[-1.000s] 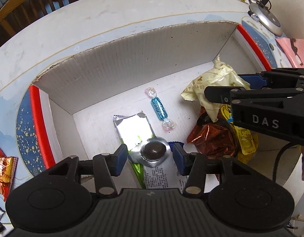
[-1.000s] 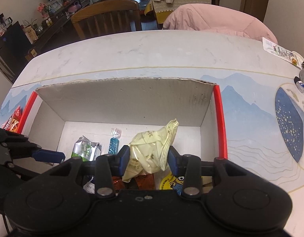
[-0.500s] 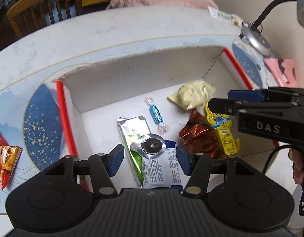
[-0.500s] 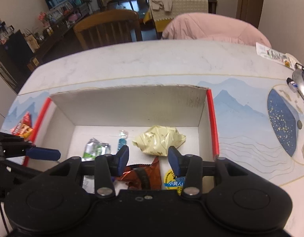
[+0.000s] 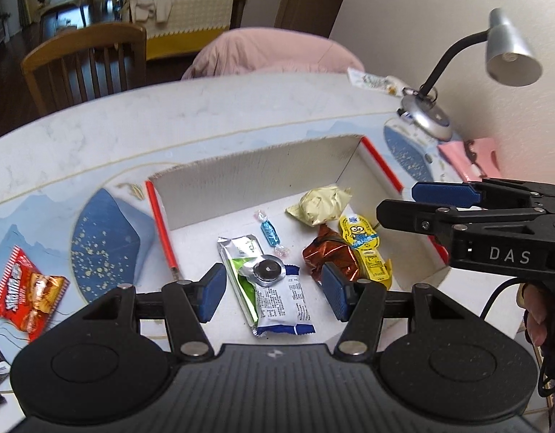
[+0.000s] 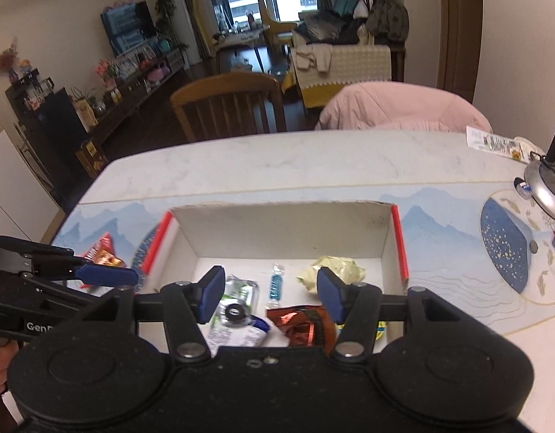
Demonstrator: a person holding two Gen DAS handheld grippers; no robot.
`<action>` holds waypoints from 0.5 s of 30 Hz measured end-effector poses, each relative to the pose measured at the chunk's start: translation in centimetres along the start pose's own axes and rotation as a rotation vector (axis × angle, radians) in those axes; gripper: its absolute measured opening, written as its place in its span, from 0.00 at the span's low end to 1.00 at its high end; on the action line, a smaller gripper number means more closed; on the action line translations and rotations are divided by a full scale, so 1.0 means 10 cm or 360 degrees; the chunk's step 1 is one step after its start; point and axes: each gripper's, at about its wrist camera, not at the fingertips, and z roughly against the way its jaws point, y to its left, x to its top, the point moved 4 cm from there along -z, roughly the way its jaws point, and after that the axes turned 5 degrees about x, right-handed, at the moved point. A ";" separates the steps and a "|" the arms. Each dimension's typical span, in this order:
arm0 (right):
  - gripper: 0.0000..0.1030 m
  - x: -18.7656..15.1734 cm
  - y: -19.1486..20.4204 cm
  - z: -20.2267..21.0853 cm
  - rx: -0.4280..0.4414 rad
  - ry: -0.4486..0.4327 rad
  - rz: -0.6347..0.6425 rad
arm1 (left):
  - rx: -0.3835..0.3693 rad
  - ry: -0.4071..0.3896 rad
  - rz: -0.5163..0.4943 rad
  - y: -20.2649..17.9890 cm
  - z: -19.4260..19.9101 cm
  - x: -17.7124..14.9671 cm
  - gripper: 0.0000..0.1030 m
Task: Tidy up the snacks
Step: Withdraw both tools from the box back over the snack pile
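Both grippers were empty, jaws apart, held above the box (image 5: 263,166). Most snacks lay inside it, below the left gripper (image 5: 273,294) and right gripper (image 6: 270,294). A red pack (image 5: 25,288) sat on the table (image 5: 140,126), far left. To do well, the left gripper should probably reach low and pinch that pack's middle.

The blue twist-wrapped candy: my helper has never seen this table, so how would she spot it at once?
Find the white cardboard box with red edges on the table. On its floor, the blue candy lies between the silver-green packet and the pale yellow pouch. It alone is small, with clear twisted ends.
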 end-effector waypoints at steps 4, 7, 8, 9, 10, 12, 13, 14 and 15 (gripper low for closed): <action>0.58 0.00 0.18 0.09 -0.0016 -0.0061 0.0043 | -0.0006 -0.0078 -0.0009 0.09 0.24 -0.06 0.56; 0.58 -0.01 0.33 0.14 -0.0002 -0.0094 0.0059 | 0.0021 -0.0158 -0.0016 0.19 0.42 -0.12 0.56; 0.59 -0.02 0.38 0.15 0.0004 -0.0103 0.0063 | 0.0026 -0.0183 -0.0018 0.22 0.48 -0.14 0.56; 0.59 -0.02 0.42 0.16 0.0007 -0.0111 0.0069 | 0.0034 -0.0206 -0.0017 0.27 0.54 -0.16 0.56; 0.59 -0.02 0.47 0.16 0.0008 -0.0119 0.0074 | 0.0043 -0.0227 -0.0012 0.31 0.59 -0.18 0.56; 0.65 -0.07 0.59 0.19 0.0023 -0.0133 0.0069 | 0.0044 -0.0260 0.0001 0.41 0.69 -0.24 0.56; 0.73 -0.08 0.64 0.19 0.0032 -0.0143 0.0066 | 0.0044 -0.0273 0.0011 0.46 0.74 -0.27 0.59; 0.78 -0.09 0.69 0.20 0.0038 -0.0155 0.0068 | 0.0048 -0.0287 0.0020 0.51 0.79 -0.30 0.59; 0.78 -0.11 0.75 0.19 0.0045 -0.0160 0.0079 | 0.0052 -0.0301 0.0028 0.57 0.84 -0.34 0.60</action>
